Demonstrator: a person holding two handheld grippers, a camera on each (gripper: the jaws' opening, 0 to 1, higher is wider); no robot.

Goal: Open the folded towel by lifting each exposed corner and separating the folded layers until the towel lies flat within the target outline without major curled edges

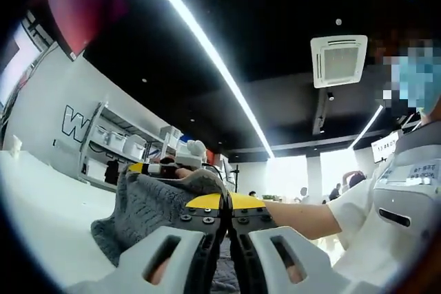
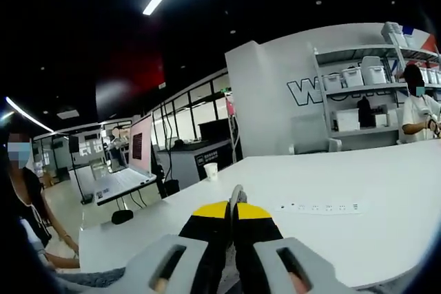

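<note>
Grey knitted towel (image 1: 148, 204) raised off the white tabletop (image 1: 41, 218), bunched and hanging between both tools. Left tool (image 1: 224, 228) clenched on towel fabric at the yellow tips. Right tool (image 2: 234, 222) clenched on a thin towel edge (image 2: 236, 197) – more grey cloth low at left. Target outline not discernible. Risks: slipping from a shallow grip, or pinching two layers together – fold then stays closed. Uneven tension likely to leave curled edges on laying down.

Black ceiling with long strip light (image 1: 207, 53) and vent (image 1: 338, 60); white shelving (image 2: 372, 94) against grey wall.
</note>
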